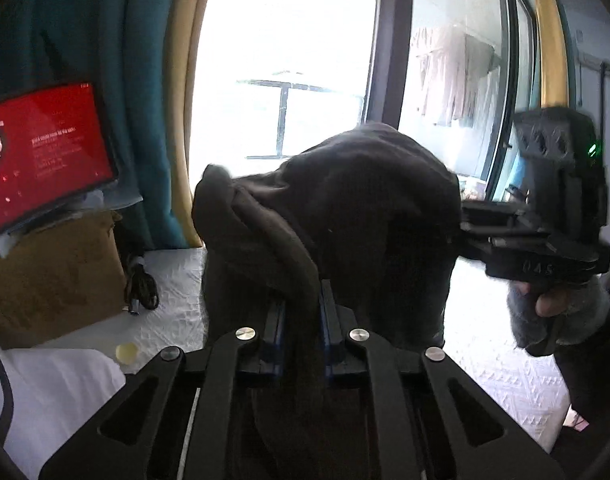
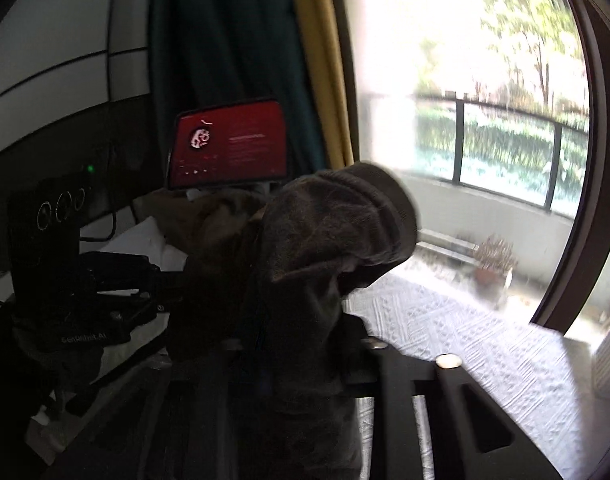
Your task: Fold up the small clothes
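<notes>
Currently mid-air over table [image 1: 501, 376]: dark cloth [image 1: 345, 208] pinched by left gripper [image 1: 301, 316], fingers narrow on a rolled edge. Right gripper [image 1: 465, 224] at far edge, grip hidden, cannot tell. Soft, light, limp; sags between holds. Best grabbed at hems or corners.

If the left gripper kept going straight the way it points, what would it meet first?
The dark garment it already grips: the left gripper is shut on a fold, and the cloth bunches directly ahead. Beyond that looks like the window, though depth is unclear.
</notes>
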The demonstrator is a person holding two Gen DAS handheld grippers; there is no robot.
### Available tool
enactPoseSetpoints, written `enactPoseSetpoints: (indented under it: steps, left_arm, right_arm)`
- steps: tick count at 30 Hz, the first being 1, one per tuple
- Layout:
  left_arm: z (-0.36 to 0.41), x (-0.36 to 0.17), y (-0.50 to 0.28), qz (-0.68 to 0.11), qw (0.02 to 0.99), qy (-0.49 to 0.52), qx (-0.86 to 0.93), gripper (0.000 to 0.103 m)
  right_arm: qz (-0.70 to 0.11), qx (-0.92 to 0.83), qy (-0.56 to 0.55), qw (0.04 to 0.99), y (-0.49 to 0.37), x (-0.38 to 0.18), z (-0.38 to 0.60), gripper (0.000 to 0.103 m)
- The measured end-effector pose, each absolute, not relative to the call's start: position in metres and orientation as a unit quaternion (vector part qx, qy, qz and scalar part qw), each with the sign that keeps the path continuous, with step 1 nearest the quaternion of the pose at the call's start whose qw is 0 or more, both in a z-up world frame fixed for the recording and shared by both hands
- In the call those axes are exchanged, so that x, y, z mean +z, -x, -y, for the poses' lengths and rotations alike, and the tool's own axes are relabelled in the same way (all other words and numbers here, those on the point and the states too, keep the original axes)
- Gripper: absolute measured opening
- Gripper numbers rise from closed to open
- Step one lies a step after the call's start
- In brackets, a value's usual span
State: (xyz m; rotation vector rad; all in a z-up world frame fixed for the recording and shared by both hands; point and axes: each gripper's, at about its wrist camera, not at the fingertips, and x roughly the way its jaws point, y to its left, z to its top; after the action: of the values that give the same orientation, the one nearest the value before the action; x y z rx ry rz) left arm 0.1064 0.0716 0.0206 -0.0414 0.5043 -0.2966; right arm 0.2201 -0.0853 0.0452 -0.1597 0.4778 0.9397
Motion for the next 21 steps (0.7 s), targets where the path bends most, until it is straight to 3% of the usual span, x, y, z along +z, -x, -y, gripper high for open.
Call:
enactPoseSetpoints:
  steps: [5,8,10,11,12,21]
  left_arm:
    - [-0.073,0.016,-0.103,-0.254,0.959,0.022,-0.125,0.012]
    - [-0.09,-0.001,-0.125,-0.296,0.948,0.039,-0.112,0.016]
    - [-0.099,-0.016,-0.136,-0.332,0.937,0.05,-0.096,0.048]
    - [-0.102,-0.023,-0.141,-0.346,0.932,0.056,-0.097,0.077]
    - [-0.105,-0.031,-0.146,-0.356,0.926,0.065,-0.105,0.088]
    - [-0.116,-0.084,-0.199,-0.44,0.878,0.134,-0.136,0.088]
  right_arm:
    - [-0.222,0.432,0.093,0.869,-0.206,0.044,0.084,0.015]
    - [-0.228,0.43,0.087,0.869,-0.208,0.039,0.089,0.015]
    - [-0.234,0.427,0.085,0.869,-0.213,0.035,0.091,0.015]
    - [-0.236,0.425,0.083,0.87,-0.211,0.035,0.091,0.015]
    - [-0.242,0.423,0.078,0.87,-0.214,0.032,0.092,0.015]
    - [-0.254,0.429,0.071,0.864,-0.233,0.021,0.095,0.015]
